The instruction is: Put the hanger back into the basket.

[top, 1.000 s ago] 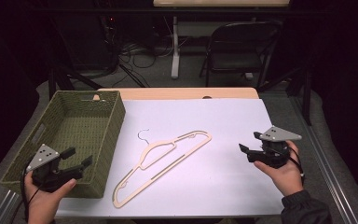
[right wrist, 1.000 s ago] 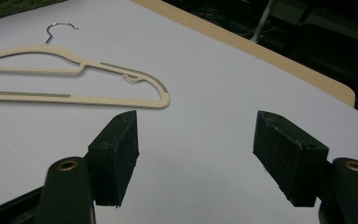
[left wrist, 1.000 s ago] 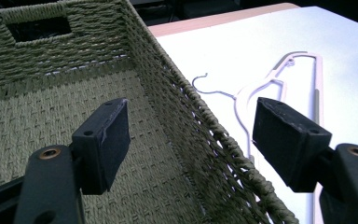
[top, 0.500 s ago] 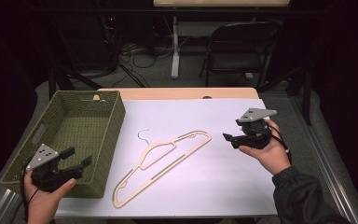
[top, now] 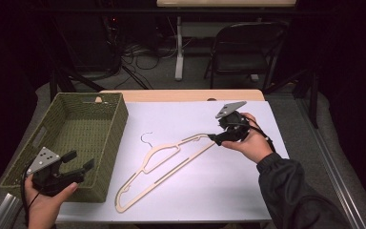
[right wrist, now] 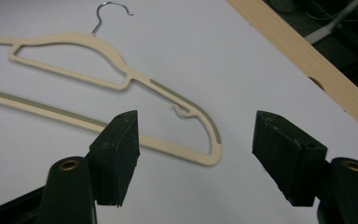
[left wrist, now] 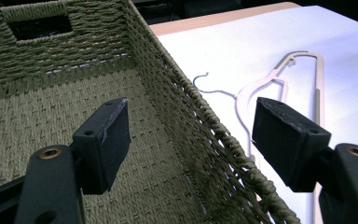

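At 3 o'clock of the clothes hanger, the right gripper has advanced to its shoulder end, jaws spread for pickup; left gripper unchanged, spread

A cream-coloured clothes hanger is lying flat on the white top of the bench, stretching slantwise from the near left toward the far right. Its thin metal hook is curling out from the middle toward the far side. Grey non-slip strips are running along its shoulders and its lower bar. A woven olive-green basket is sitting just beside it at the bench's left edge, open-topped, with a handle slot cut in its far wall.
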The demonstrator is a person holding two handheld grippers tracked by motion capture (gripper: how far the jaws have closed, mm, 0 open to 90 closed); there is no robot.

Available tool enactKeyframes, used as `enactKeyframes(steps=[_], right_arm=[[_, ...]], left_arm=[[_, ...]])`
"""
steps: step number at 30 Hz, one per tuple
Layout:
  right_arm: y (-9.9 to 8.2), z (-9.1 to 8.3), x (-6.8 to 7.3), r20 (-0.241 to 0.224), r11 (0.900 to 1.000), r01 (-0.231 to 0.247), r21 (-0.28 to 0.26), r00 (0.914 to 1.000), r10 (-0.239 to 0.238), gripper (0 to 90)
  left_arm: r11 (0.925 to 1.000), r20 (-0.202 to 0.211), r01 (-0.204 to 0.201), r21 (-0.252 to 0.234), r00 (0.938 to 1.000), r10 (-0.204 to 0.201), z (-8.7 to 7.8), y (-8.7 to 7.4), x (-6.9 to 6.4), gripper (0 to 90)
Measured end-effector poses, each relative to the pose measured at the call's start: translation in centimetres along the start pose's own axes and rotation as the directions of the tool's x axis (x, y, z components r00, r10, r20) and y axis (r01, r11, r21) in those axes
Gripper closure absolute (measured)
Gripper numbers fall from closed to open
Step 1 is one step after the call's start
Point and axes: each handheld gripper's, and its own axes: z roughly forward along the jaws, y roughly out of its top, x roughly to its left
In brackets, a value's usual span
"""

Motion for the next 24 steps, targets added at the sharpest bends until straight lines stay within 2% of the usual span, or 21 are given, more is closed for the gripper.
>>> enactKeyframes(steps=[2, 5, 6, 9, 10, 12, 13, 15, 16, 17, 18, 20, 24], right_arm=[[0.2, 0.4, 0.2, -0.006, 0.9998, 0.008, -0.018, 0.9999, -0.009, 31.4], [1.0, 1.3, 1.0, -0.034, 0.9992, 0.036, -0.016, 0.9988, -0.036, 32.0], [1.6, 1.6, 1.4, -0.056, 0.9969, 0.075, 0.027, 0.9957, -0.073, 33.2], [2.1, 1.9, 1.8, -0.084, 0.9949, 0.094, 0.037, 0.9924, -0.091, 35.2], [2.6, 2.4, 2.3, -0.109, 0.9902, 0.117, 0.076, 0.9881, -0.108, 36.3], [2.9, 2.7, 2.8, -0.116, 0.9807, 0.164, 0.107, 0.9817, -0.151, 37.2], [3.0, 2.9, 2.9, -0.122, 0.9787, 0.174, 0.109, 0.9795, -0.161, 38.4], [3.3, 3.2, 3.2, -0.164, 0.9761, 0.177, 0.126, 0.9741, -0.156, 41.1], [3.5, 3.5, 3.4, -0.18, 0.9683, 0.195, 0.156, 0.9695, -0.167, 41.2], [3.5, 3.5, 3.4, -0.18, 0.9683, 0.195, 0.156, 0.9695, -0.167, 41.2], [3.6, 3.8, 3.5, -0.181, 0.9642, 0.207, 0.165, 0.9673, -0.177, 42.6], [4.0, 4.4, 3.8, -0.212, 0.9594, 0.221, 0.175, 0.9601, -0.182, 43.3], [4.2, 5.2, 4.4, -0.242, 0.9525, 0.241, 0.186, 0.9508, -0.194, 43.2]], left_arm=[[1.0, 0.0, 0.001, 0.001, 1.0, -0.001, 0.0, 0.0, 0.0, 27.5], [1.0, 0.001, 0.002, 0.002, 1.0, -0.002, 0.0, 0.0, 0.0, 27.5], [1.0, 0.001, 0.001, 0.001, 1.0, -0.001, 0.0, 0.0, 0.0, 27.5], [1.0, 0.001, 0.001, 0.002, 1.0, -0.001, 0.0, 0.0, 0.0, 27.5], [1.0, 0.002, 0.001, 0.001, 1.0, -0.001, 0.0, 0.0, 0.0, 27.5], [1.0, 0.003, 0.002, 0.001, 1.0, -0.002, 0.0, 0.0, 0.0, 27.5], [1.0, 0.003, 0.002, 0.001, 1.0, -0.002, 0.0, 0.0, 0.0, 27.5], [1.0, 0.004, 0.003, -0.001, 1.0, -0.003, 0.0, 0.0, 0.0, 27.5], [1.0, 0.005, 0.003, 0.0, 1.0, -0.003, 0.1, 0.0, 0.0, 27.5], [1.0, 0.005, 0.003, 0.0, 1.0, -0.003, 0.1, 0.0, 0.0, 27.5], [1.0, 0.006, 0.004, 0.0, 1.0, -0.004, 0.1, 0.0, 0.0, 27.5], [1.0, 0.007, 0.003, 0.0, 1.0, -0.003, 0.1, 0.0, 0.0, 27.5], [1.0, 0.007, 0.002, 0.001, 1.0, -0.002, 0.1, 0.0, 0.0, 27.5]])
